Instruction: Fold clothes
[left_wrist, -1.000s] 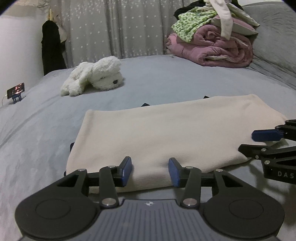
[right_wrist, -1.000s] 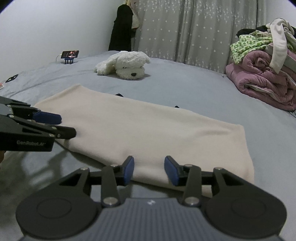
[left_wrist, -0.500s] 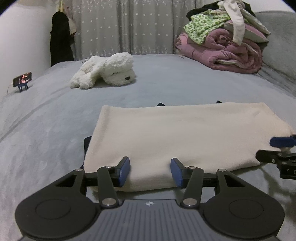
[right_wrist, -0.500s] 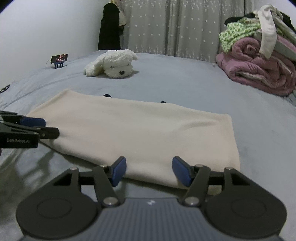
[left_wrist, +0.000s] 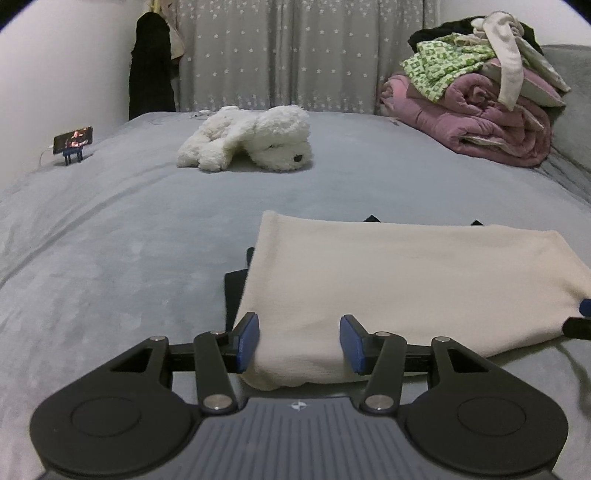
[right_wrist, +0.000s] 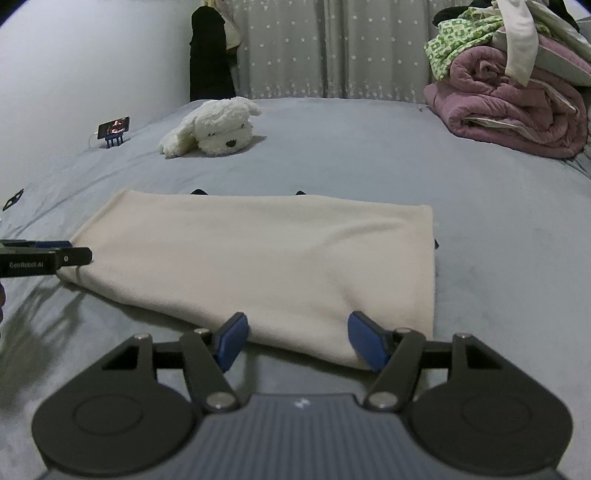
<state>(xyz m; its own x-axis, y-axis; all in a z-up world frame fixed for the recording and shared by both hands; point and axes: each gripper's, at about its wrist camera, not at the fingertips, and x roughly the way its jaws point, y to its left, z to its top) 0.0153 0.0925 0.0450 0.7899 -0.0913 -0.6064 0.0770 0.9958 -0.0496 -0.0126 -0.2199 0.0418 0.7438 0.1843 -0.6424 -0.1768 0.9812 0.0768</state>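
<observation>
A cream garment (left_wrist: 399, 284) lies folded into a flat rectangle on the grey bed, with dark fabric (left_wrist: 234, 291) peeking out along its left edge. My left gripper (left_wrist: 299, 343) is open, its blue pads on either side of the garment's near left corner. In the right wrist view the same cream garment (right_wrist: 266, 254) spreads ahead. My right gripper (right_wrist: 301, 341) is open wide, straddling the near right corner. The left gripper (right_wrist: 44, 256) shows at the left edge there. The right gripper's tip (left_wrist: 581, 317) shows at the right edge of the left wrist view.
A white plush dog (left_wrist: 251, 138) lies further back on the grey bed (left_wrist: 110, 240). A pile of pink blanket and clothes (left_wrist: 476, 110) sits at the back right. A phone on a stand (left_wrist: 72, 142) stands at the far left. A starred curtain hangs behind.
Both grippers have opened wider and shifted outward along the garment's near edge, the left toward the left corner and the right toward the right corner. The garment has not moved.
</observation>
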